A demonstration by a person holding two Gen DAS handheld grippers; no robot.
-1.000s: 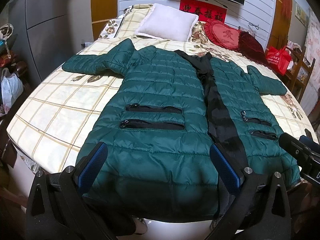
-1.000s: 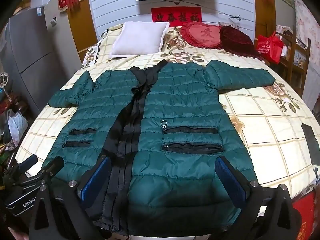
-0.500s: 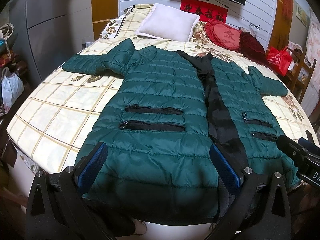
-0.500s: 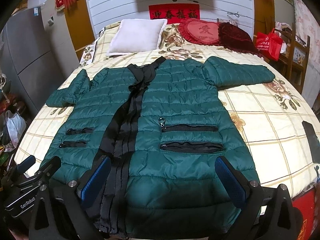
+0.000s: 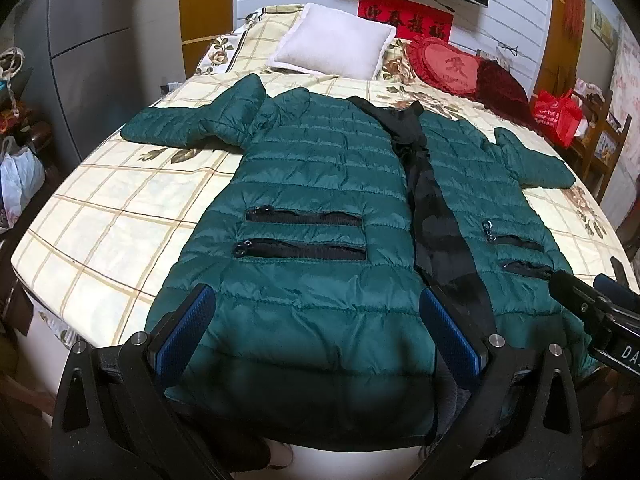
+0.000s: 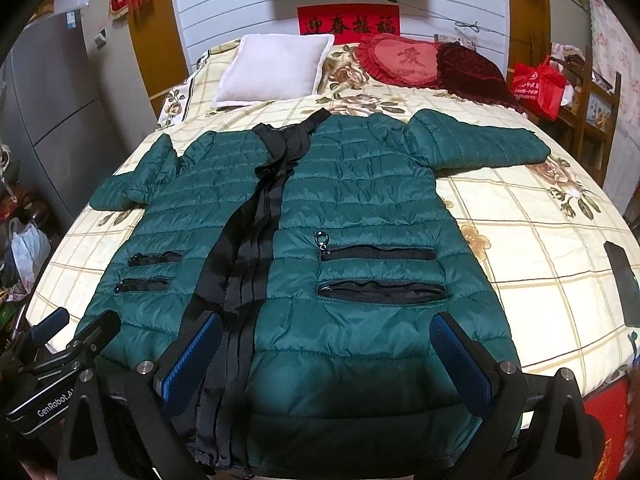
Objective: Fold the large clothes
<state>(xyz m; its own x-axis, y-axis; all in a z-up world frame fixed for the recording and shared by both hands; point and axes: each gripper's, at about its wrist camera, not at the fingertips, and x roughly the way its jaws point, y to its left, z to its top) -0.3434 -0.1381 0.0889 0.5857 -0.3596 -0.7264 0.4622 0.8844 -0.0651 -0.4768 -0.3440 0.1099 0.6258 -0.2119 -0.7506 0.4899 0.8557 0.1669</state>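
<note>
While both grippers hang over the foot of the bed (image 5: 100,208), the coat (image 5: 312,184) lies flat ahead of them, front up, sleeves spread. Left gripper (image 5: 318,336) has its fingers (image 5: 186,328) wide apart above the hem, touching nothing. Right gripper (image 6: 326,360) is likewise spread, its left finger (image 6: 192,356) over the black placket (image 6: 248,248).

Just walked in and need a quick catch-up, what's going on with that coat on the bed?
A person holds two grippers over the near hem of a green puffer coat spread flat, front up, on the bed, sleeves out to the sides. The left gripper and the right gripper are both open and hold nothing. No fold is made yet. A white pillow and a red heart cushion sit at the head of the bed.
</note>
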